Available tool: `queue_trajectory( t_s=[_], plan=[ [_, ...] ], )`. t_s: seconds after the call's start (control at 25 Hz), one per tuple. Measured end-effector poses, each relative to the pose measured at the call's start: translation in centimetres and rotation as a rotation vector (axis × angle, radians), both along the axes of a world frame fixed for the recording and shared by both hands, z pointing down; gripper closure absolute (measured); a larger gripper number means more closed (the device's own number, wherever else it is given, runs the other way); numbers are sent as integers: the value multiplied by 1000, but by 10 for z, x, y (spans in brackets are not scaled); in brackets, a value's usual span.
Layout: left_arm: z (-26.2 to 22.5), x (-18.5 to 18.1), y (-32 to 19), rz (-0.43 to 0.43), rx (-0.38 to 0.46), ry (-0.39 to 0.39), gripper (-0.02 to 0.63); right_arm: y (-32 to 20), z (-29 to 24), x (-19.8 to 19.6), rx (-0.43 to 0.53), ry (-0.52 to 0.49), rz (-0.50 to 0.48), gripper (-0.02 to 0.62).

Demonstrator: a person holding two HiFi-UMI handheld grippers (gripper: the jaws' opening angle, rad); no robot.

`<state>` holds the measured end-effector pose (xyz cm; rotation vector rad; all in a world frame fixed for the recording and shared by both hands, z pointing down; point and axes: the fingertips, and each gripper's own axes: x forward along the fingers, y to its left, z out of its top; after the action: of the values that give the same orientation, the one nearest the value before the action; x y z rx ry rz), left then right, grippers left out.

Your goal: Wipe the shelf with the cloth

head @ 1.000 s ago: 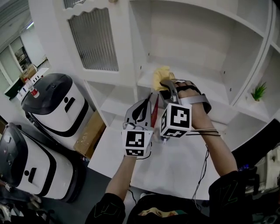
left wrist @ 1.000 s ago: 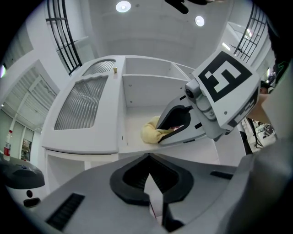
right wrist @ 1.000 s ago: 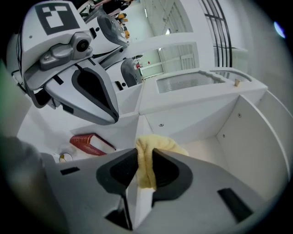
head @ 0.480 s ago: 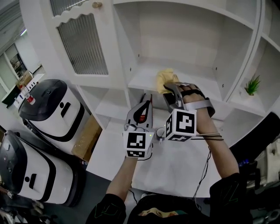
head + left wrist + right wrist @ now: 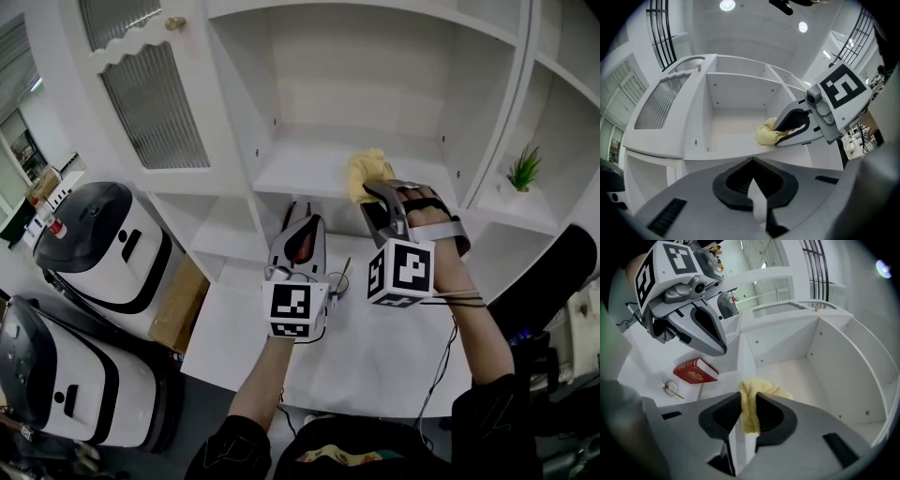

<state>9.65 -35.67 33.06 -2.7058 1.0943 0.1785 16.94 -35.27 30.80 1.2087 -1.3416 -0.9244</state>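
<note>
Head view: the right gripper reaches to the front edge of the flat white shelf board in the open white cabinet. Its jaws are clamped on a bunched pale-yellow cloth, which rests on the board a little right of the middle. The left gripper hangs lower, in front of and below that board and over the white tabletop — so the right hand is plainly the nearer one. Left gripper view: this gripper's jaws are pressed together with nothing between them. The cloth lies ahead and above, a short lump stretched leftward from the other gripper's tip along the board's front lip. Right gripper view: a fold of the cloth is pinched between the jaws, and the rest spills forward past their tips onto the board. Its long axis therefore follows the jaw line and points into the compartment. The board's own long axis runs crosswise — bare surface lies to the left, to the right and behind the cloth, so the coming strokes would likely be sideways. A red hardback book lies well below on the tabletop.
</note>
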Motion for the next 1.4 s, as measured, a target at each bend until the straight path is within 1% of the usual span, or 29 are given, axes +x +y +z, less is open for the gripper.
queue_trajectory(
  t_s=[0.52,0.88,1.08,1.28,1.4],
  plan=[
    [-5,54,26,99,8,5,609,37,0,67,11,-36,120,497],
    [-7,80,46,141,7,8,609,61,2,110,36,-23,224,497],
    [-8,84,58,144,10,9,609,69,3,117,55,-50,238,497],
    [-9,74,62,120,4,29,609,81,6,118,63,-52,231,497],
    [-9,69,66,113,6,30,609,89,9,118,71,-88,226,497]
  ],
)
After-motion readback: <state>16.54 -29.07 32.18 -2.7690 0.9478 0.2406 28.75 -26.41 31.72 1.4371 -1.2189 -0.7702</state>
